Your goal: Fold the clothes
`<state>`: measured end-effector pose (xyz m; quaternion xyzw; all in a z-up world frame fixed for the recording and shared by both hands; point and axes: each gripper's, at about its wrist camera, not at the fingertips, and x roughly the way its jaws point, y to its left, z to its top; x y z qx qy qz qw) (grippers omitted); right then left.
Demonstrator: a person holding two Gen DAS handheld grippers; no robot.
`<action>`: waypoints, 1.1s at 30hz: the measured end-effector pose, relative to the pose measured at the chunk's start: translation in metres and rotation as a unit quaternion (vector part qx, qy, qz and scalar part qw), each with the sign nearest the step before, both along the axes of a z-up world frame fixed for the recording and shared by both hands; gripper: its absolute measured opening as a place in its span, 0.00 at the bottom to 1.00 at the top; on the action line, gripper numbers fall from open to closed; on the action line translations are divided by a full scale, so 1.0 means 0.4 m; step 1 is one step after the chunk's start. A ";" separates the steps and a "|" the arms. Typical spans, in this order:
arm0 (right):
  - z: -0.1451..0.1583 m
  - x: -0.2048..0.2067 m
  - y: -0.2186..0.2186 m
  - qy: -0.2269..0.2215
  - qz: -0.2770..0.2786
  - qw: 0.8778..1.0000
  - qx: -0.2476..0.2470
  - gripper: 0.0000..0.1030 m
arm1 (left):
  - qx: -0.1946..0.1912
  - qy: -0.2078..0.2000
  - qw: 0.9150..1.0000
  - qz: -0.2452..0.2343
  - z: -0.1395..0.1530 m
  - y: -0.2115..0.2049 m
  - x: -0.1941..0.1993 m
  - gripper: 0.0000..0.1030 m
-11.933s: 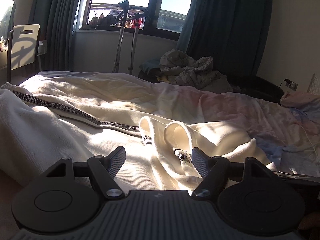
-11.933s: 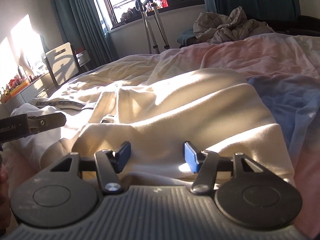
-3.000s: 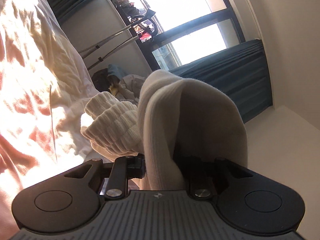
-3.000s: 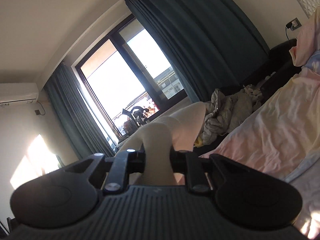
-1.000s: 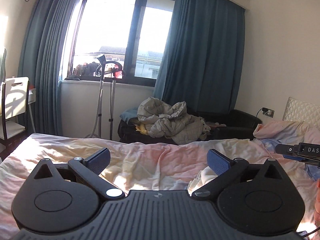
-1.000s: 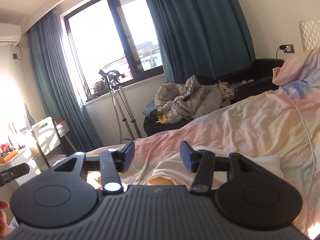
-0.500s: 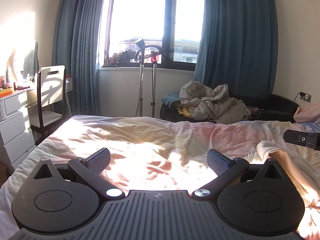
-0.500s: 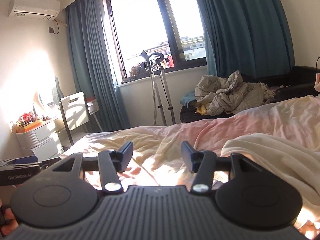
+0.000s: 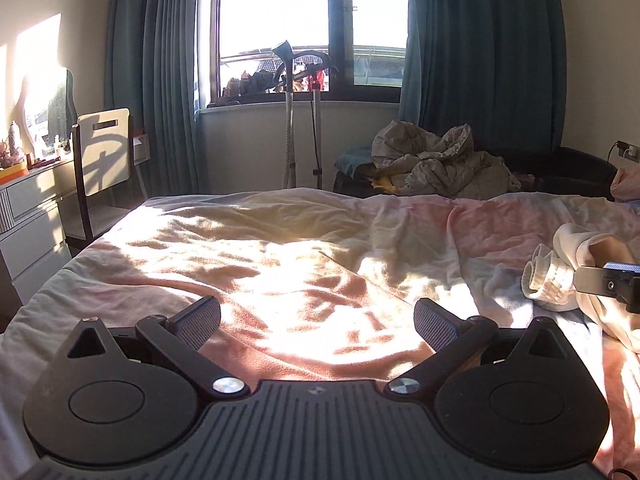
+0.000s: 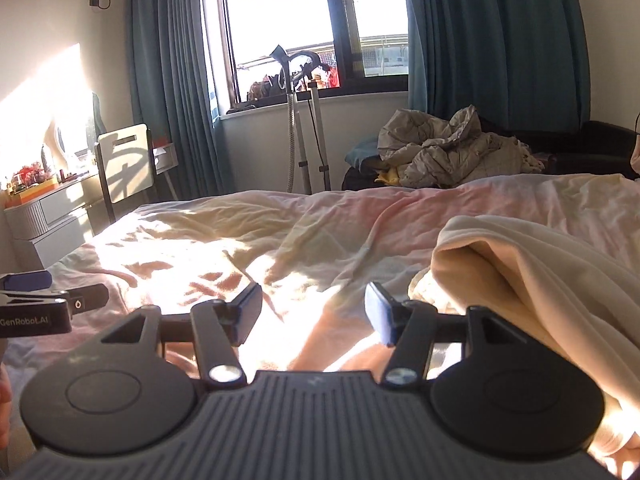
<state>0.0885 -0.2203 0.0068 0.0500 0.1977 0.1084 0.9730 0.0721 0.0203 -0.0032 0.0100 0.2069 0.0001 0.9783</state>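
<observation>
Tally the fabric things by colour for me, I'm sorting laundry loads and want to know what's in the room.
Cream: 1, the cream garment on the bed's right side.
Pink-and-yellow: 1, the bedsheet.
Grey-beige: 1, the crumpled pile by the window.
Teal: 2, the curtains.
Total: 5.

pretty clearly someone's bedroom at home; unmade bed [image 9: 280,248], teal curtains [image 9: 160,80] on a sunny window [image 9: 272,20], dresser [image 9: 32,216] with clutter
</observation>
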 end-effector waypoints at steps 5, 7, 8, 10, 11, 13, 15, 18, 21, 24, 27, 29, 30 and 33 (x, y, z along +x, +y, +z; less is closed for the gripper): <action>-0.014 -0.007 0.010 0.005 -0.001 1.000 -0.005 0.57 | 0.001 -0.003 1.000 0.004 0.004 -0.001 -0.015 1.00; -0.013 -0.015 0.015 0.001 0.000 1.000 -0.007 0.58 | 0.003 -0.003 1.000 0.004 0.005 -0.004 -0.020 1.00; -0.011 -0.020 0.018 -0.003 0.000 1.000 -0.008 0.59 | 0.004 -0.003 1.000 0.004 0.005 -0.005 -0.023 1.00; -0.007 -0.028 0.017 -0.006 0.000 1.000 -0.008 0.60 | 0.005 0.000 1.000 0.001 0.003 -0.009 -0.027 1.00; -0.006 -0.031 0.015 -0.006 0.000 1.000 -0.007 0.60 | 0.005 0.002 1.000 0.000 0.002 -0.011 -0.029 1.00; -0.006 -0.036 0.014 -0.006 0.001 1.000 -0.007 0.62 | 0.006 0.002 1.000 -0.002 0.000 -0.014 -0.032 1.00; -0.007 -0.039 0.018 -0.005 0.001 1.000 -0.009 0.63 | 0.009 0.001 1.000 -0.004 -0.002 -0.018 -0.036 1.00; -0.006 -0.040 0.018 -0.004 0.000 1.000 -0.008 0.65 | 0.013 -0.001 1.000 -0.006 -0.002 -0.024 -0.043 1.00; -0.005 -0.042 0.014 -0.005 -0.004 1.000 -0.005 0.68 | 0.013 -0.002 1.000 -0.006 -0.002 -0.025 -0.045 1.00; -0.005 -0.042 0.010 -0.005 -0.008 1.000 0.000 0.71 | 0.014 -0.002 1.000 -0.005 -0.003 -0.025 -0.044 1.00; -0.005 -0.042 0.009 -0.006 -0.010 1.000 0.001 0.74 | 0.015 -0.001 1.000 -0.005 -0.003 -0.027 -0.044 1.00; -0.005 -0.043 0.010 -0.008 -0.012 1.000 -0.001 0.78 | 0.014 -0.003 1.000 -0.002 -0.003 -0.027 -0.044 1.00; -0.005 -0.044 0.011 -0.009 -0.014 1.000 -0.001 0.82 | 0.013 -0.005 1.000 0.000 -0.002 -0.026 -0.045 1.00; -0.008 -0.042 0.012 -0.011 -0.021 1.000 -0.005 0.89 | 0.010 -0.009 1.000 0.009 0.000 -0.021 -0.045 1.00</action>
